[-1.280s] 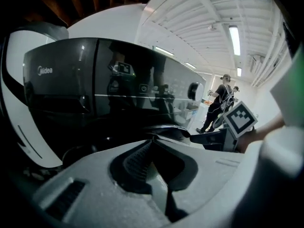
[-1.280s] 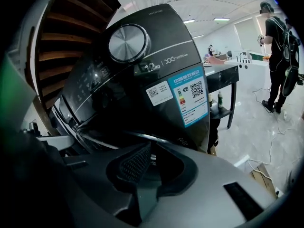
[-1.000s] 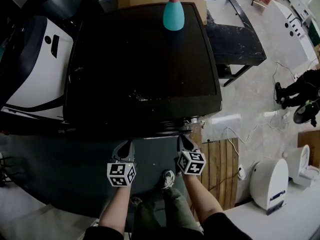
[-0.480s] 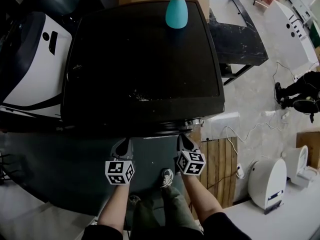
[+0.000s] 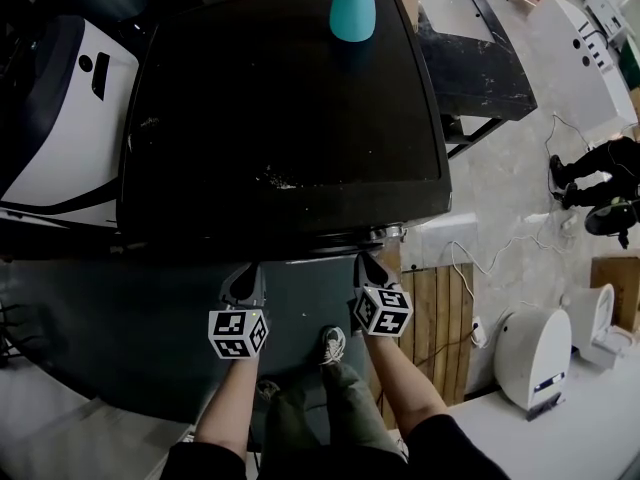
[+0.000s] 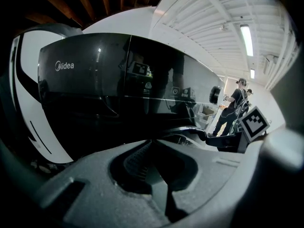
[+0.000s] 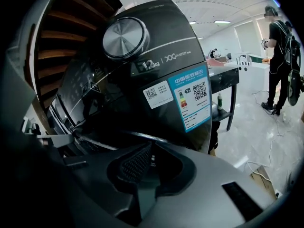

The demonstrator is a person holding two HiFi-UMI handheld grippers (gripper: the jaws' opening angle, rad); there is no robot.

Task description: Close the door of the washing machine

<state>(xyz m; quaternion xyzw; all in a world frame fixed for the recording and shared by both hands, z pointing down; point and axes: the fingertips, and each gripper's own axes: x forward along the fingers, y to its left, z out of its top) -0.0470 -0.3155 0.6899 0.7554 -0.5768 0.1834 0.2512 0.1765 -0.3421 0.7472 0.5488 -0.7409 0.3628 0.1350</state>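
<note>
Head view: one black washer [image 5: 285,98] is seen from above, with one teal bottle [image 5: 352,8] on its far edge. Two grippers, the left gripper [image 5: 245,273] and the right gripper [image 5: 366,263], are held at its front edge.

Left gripper view: the jaws are clenched on nothing. The curved door [image 6: 190,128] rim lies just beyond them, below the glossy front.

Right gripper view: the jaws are pressed together, empty. One knob [image 7: 122,38] and two stickers [image 7: 194,101] are counted. Whether the door is latched cannot be told.

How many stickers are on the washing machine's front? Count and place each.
2. A small white sticker sits below the round knob; a larger blue label is just right of it. More may be hidden lower down.
</note>
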